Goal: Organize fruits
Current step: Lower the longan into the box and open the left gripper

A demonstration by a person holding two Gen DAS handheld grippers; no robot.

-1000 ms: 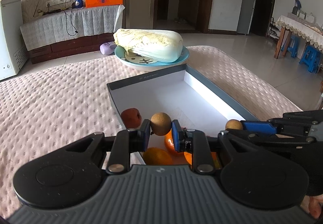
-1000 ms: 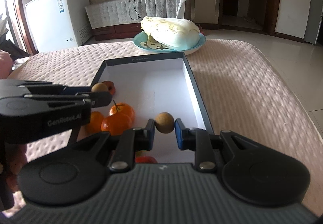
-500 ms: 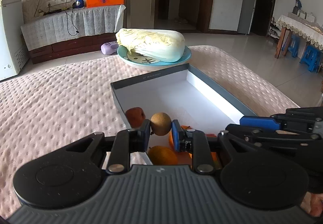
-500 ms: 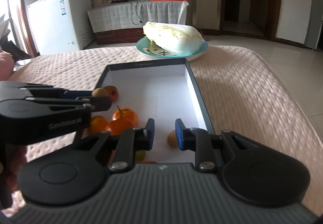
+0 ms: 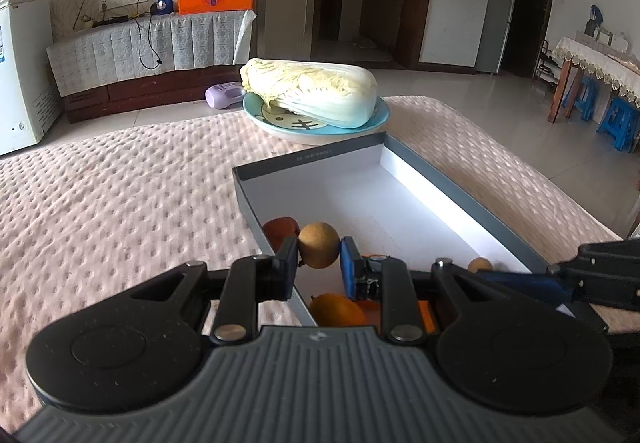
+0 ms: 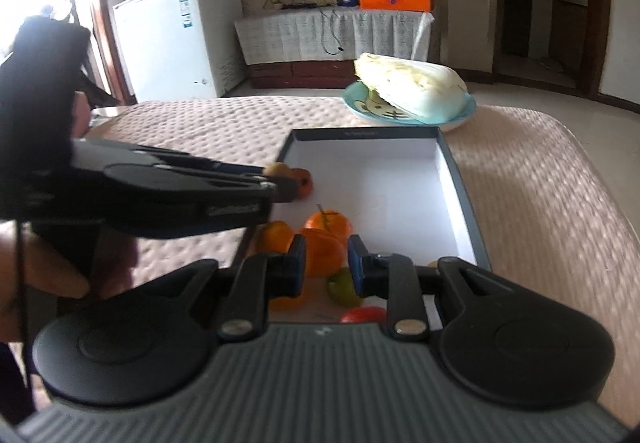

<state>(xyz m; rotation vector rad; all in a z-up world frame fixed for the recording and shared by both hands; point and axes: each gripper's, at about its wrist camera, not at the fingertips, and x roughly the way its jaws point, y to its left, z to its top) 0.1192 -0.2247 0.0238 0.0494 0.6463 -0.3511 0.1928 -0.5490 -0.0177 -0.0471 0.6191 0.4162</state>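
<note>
Left gripper (image 5: 319, 270) pinches a small round tan-brown fruit (image 5: 319, 245) between its blue pads, over the near left corner of the shallow grey-rimmed white cardboard box (image 5: 460, 199); the box sits on the pink dimpled quilted cover (image 5: 120, 195); a reddish-brown round fruit (image 5: 280, 229) lies in the box just behind the held one; right gripper (image 6: 327, 265) has its jaws nearly together with nothing between them, hovering over the glossy orange mandarins (image 6: 326, 239) clustered in the box's near left; a second small tan fruit (image 5: 479, 264) lies loose on the box floor by the right wall; a pale napa cabbage (image 5: 312, 91) rests on a blue cartoon plate (image 5: 256, 115) beyond the box's far end
</note>
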